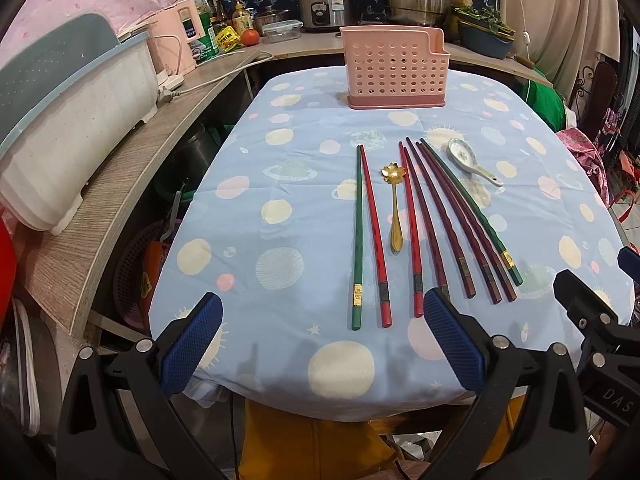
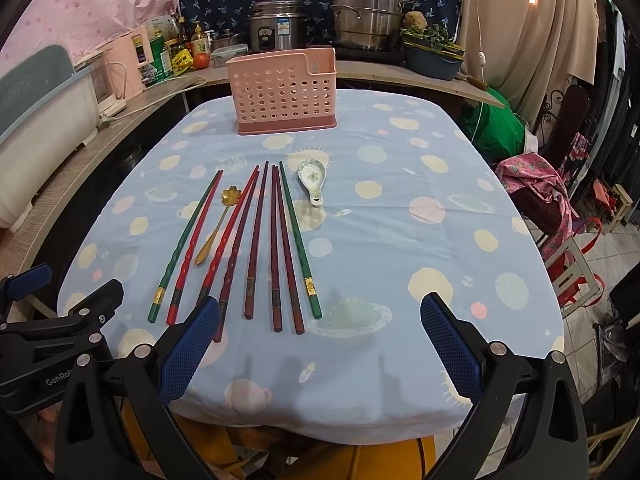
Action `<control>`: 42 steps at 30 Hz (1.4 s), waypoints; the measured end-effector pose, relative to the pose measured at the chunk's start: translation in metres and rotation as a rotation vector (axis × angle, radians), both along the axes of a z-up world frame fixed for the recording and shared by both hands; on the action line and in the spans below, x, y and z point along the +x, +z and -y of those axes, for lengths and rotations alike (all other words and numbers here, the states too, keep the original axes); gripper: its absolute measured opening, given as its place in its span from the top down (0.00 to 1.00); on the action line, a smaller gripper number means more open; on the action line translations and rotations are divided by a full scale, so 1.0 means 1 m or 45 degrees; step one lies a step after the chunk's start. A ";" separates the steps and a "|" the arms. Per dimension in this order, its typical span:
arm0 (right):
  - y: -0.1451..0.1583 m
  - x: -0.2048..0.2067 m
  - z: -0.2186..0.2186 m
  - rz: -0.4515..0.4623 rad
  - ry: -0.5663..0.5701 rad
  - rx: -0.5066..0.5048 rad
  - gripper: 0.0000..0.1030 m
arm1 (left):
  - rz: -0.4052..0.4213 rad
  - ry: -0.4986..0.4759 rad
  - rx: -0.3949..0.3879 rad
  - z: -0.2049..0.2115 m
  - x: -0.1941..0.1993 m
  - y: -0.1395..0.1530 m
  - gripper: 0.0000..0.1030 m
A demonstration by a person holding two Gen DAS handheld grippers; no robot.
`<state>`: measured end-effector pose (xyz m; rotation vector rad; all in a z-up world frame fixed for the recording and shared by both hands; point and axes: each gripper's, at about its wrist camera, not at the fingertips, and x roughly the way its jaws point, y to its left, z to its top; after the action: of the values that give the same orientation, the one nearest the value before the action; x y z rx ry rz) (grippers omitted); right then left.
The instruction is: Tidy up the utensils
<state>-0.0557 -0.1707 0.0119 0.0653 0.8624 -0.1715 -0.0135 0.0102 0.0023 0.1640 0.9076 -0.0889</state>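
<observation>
A pink perforated utensil holder (image 1: pixel 395 70) stands at the far side of the table; it also shows in the right wrist view (image 2: pixel 284 94). Several red, maroon and green chopsticks (image 1: pixel 432 220) (image 2: pixel 276 240) lie side by side mid-table. A gold flower-shaped spoon (image 1: pixel 394 204) (image 2: pixel 218 222) lies among them. A white ceramic spoon (image 1: pixel 470 160) (image 2: pixel 313 178) lies to their right. My left gripper (image 1: pixel 322 316) is open and empty above the near table edge. My right gripper (image 2: pixel 320 316) is open and empty, just right of the left one.
The table carries a blue dotted cloth (image 1: pixel 280 208). A wooden counter (image 1: pixel 132 152) runs along the left with a white dish rack (image 1: pixel 72 120). Pots, a rice cooker (image 1: pixel 326 2) and bottles stand behind. Chairs and bags (image 2: pixel 552 200) crowd the right.
</observation>
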 end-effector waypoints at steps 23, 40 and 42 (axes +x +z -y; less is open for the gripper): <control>0.000 -0.001 0.001 0.001 -0.003 0.002 0.07 | -0.007 0.001 -0.009 0.000 -0.001 -0.001 0.07; -0.006 0.003 0.007 -0.012 -0.013 0.010 0.07 | -0.090 0.017 -0.025 -0.012 0.020 -0.028 0.09; -0.007 0.006 0.008 -0.012 -0.014 0.011 0.07 | -0.113 0.014 -0.030 -0.013 0.025 -0.036 0.11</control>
<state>-0.0502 -0.1789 0.0046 0.0777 0.8728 -0.1788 0.0112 0.0236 -0.0337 0.1339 0.9952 -0.0976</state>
